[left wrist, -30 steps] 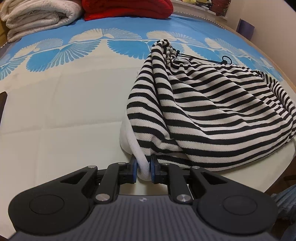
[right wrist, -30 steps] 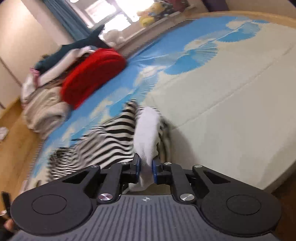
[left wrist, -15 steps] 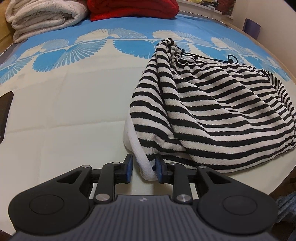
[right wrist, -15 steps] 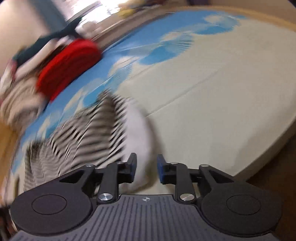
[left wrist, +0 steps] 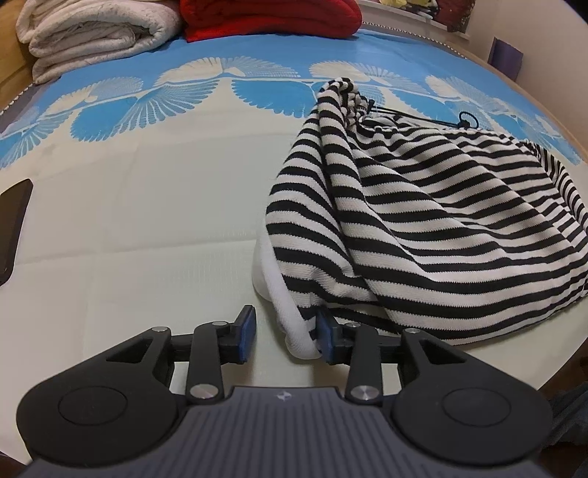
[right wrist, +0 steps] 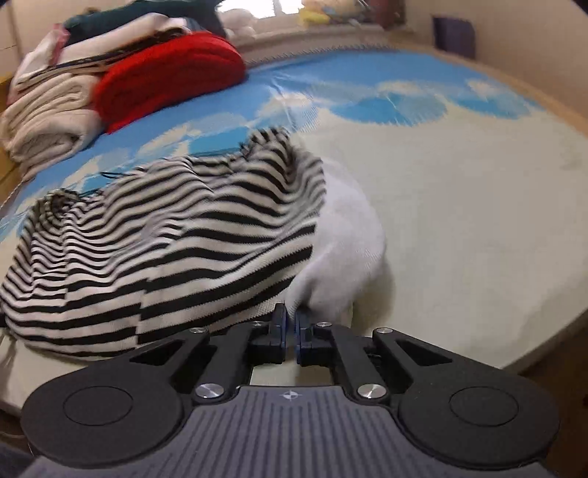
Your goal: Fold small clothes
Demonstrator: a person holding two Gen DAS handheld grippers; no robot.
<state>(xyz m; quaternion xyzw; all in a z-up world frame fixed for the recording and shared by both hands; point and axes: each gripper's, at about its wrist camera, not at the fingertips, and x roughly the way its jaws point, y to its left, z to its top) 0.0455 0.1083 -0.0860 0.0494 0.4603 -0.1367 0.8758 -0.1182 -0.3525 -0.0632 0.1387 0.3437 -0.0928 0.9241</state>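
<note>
A black-and-white striped garment (left wrist: 422,220) with a white lining lies bunched on the bed, right of centre in the left wrist view. My left gripper (left wrist: 286,327) is at its near corner with its jaws opening. The white hem (left wrist: 297,342) rests against the right pad, and the left pad stands clear of it. In the right wrist view the same garment (right wrist: 165,239) spreads to the left, with its white lining (right wrist: 349,239) turned out. My right gripper (right wrist: 291,320) is shut, pinching the white edge at its fingertips.
The garment lies on a cream sheet (left wrist: 147,220) with a blue fan pattern. Folded cream blankets (left wrist: 95,33) and a red knit (left wrist: 272,18) sit at the head of the bed. A dark flat object (left wrist: 11,224) is at the left edge. The bed's edge (right wrist: 533,353) runs close on the right.
My left jaws, shut on the white hem before, have spread apart. My right gripper let go, shifted sideways and rolled, then shut again on the garment's white edge.
</note>
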